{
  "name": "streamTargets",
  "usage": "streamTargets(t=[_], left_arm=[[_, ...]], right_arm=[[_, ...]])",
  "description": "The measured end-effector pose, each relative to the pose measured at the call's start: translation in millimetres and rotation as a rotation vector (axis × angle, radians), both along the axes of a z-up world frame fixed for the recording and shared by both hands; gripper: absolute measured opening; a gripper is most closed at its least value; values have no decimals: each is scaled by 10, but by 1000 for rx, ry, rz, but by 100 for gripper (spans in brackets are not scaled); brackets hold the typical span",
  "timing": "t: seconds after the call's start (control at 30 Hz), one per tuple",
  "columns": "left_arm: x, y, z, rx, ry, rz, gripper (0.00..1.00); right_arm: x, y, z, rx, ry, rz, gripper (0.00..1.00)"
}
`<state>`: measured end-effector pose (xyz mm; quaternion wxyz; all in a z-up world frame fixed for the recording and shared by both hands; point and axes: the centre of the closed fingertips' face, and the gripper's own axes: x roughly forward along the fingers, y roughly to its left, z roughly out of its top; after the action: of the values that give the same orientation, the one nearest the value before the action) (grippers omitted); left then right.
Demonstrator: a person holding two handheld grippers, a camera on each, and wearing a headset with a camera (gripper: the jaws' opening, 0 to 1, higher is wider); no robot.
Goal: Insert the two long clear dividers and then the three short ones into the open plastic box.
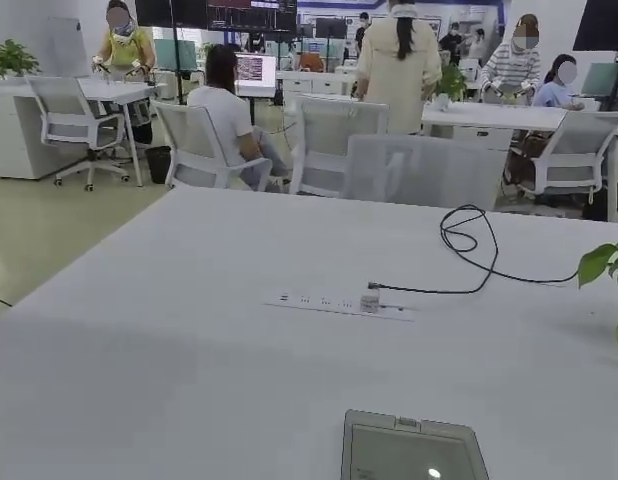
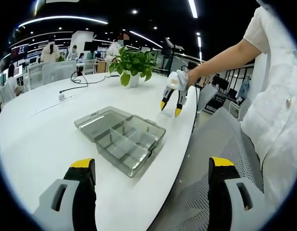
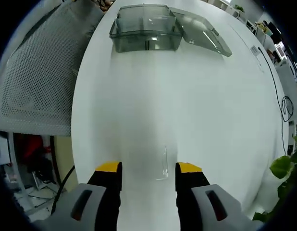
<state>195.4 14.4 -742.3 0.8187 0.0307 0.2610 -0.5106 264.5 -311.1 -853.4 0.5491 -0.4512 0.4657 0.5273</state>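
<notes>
Right gripper view: clear divider (image 3: pixel 164 162) lies between spread fingers (image 3: pixel 109 168)

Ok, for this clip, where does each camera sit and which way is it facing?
Head view: on the headset, looking forward and down across the table past the box lid to a power strip.
Left gripper view: on the left gripper, facing over the plastic box toward the right gripper; the person's arm shows.
Right gripper view: on the right gripper, looking over a clear divider toward the box.
Shared: all three catch the box.
</notes>
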Motion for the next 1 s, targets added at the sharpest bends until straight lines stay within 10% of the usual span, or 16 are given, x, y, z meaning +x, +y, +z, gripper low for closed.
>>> streamTargets(t=[1.0], left_arm=[[-13, 37, -15, 3, 1, 0, 100]], right_arm=[[4, 17, -10, -12, -30, 6, 33]])
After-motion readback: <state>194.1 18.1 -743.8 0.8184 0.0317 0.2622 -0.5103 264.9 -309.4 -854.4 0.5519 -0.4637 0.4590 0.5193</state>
